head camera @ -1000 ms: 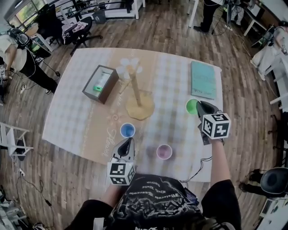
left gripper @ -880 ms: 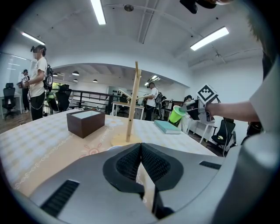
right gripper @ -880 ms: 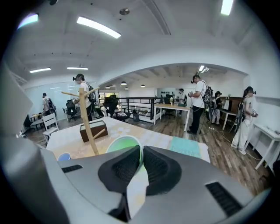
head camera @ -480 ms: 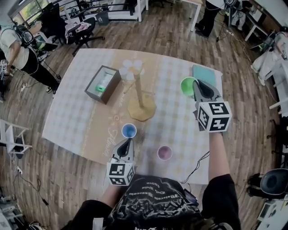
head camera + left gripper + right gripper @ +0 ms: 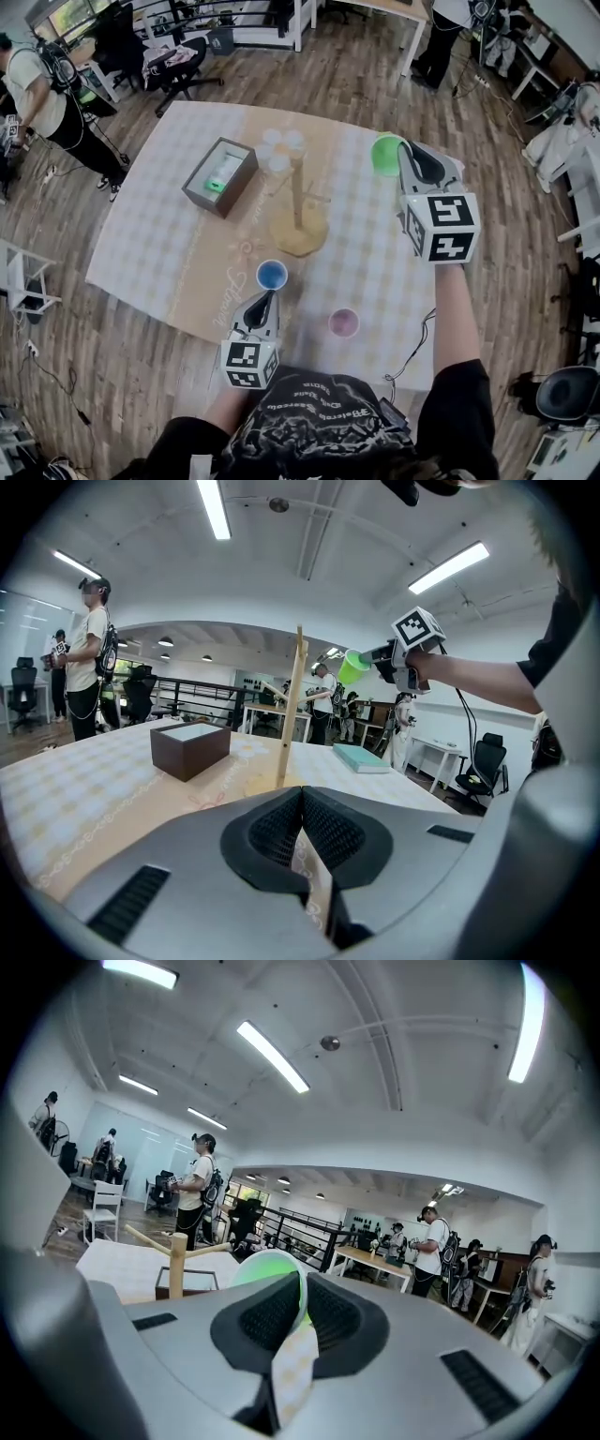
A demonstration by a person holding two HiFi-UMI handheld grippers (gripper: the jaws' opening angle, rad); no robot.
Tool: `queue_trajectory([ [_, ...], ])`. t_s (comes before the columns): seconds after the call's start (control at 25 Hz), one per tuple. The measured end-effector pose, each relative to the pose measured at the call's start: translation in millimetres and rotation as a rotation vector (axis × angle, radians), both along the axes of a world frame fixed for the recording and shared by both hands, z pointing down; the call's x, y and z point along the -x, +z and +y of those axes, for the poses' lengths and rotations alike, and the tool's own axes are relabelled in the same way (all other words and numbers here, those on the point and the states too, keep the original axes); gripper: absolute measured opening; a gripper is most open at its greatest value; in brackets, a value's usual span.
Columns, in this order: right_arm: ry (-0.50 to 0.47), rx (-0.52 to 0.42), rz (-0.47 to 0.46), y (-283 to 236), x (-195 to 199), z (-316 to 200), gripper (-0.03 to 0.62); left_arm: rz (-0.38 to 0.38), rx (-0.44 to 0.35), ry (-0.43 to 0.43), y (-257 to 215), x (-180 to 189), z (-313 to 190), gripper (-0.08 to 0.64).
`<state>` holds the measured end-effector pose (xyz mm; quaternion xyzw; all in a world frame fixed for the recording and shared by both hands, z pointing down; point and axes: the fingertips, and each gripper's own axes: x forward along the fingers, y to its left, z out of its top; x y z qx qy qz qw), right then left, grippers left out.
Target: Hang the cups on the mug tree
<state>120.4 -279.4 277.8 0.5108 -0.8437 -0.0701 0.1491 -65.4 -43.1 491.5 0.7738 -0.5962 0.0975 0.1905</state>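
Note:
The wooden mug tree (image 5: 298, 202) stands mid-table on its round base, with a few pale cups around its top. My right gripper (image 5: 409, 156) is raised high to the tree's right and is shut on the rim of a green cup (image 5: 385, 154), whose rim (image 5: 267, 1274) shows between the pads. The tree's top and pegs (image 5: 177, 1249) lie just left of that cup. A blue cup (image 5: 272, 275) and a pink cup (image 5: 343, 322) stand on the table near me. My left gripper (image 5: 266, 302) rests low beside the blue cup, shut and empty.
A dark brown box (image 5: 220, 175) holding something green sits left of the tree. A teal book (image 5: 360, 757) lies on the table's far right. People stand around the room beyond the table, with office chairs and desks behind.
My right gripper has lifted the green cup off the table and carried it up and toward the tree's top. The left gripper has stayed put.

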Motion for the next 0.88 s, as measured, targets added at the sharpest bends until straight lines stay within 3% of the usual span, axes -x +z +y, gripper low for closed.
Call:
queue_trajectory([
  [0.36,-0.003,-0.063,0.051,-15,34,-7,0.035,0.011,-0.023,0.008,-10,-1,1,0.018],
  [0.88,0.029,-0.209,0.296,-22,82,-36,0.035,0.016,-0.033,-0.029,-14,13,3,0.018],
])
